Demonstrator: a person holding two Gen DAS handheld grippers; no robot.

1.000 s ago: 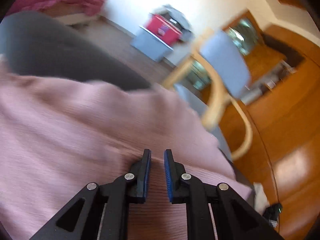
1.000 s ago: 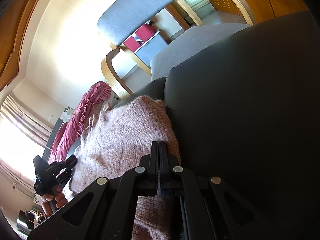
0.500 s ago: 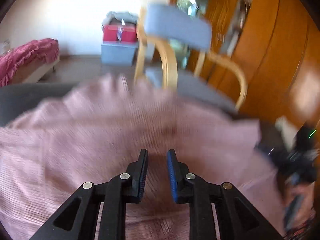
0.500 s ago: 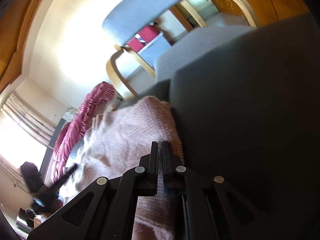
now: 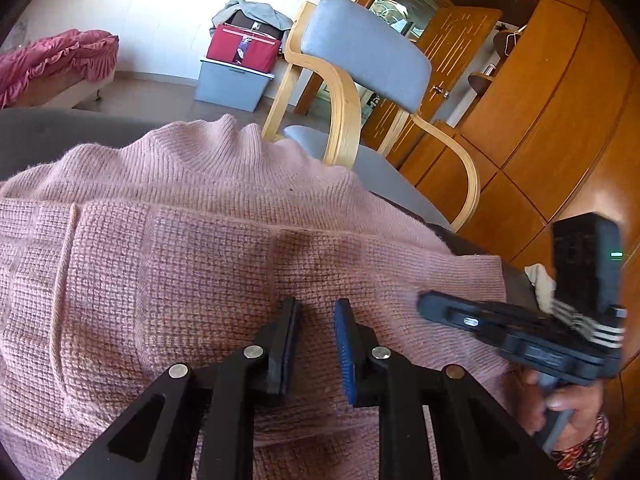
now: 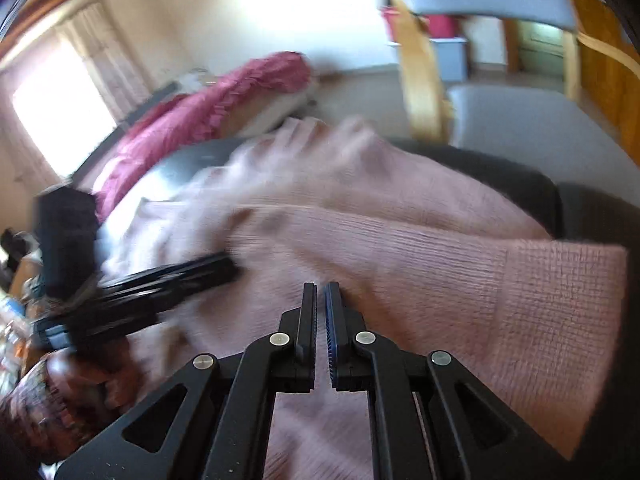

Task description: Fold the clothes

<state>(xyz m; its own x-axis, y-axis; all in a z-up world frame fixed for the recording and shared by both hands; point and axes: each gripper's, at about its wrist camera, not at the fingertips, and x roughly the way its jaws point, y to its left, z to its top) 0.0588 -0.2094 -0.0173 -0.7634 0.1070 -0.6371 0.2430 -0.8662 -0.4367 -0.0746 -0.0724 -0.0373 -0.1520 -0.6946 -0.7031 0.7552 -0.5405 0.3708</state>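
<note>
Your right gripper (image 6: 321,296), pressed together and empty, has swung across the pink sweater (image 5: 192,248); that fold looks laid.

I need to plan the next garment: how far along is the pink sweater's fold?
Done: one layer of the pink sweater already lies folded across its body, a ribbed end pointing right. In hand: nothing; the left claw stands open above the knit, the right claw is shut and empty. Left: further folds and tidying, probably.
</note>
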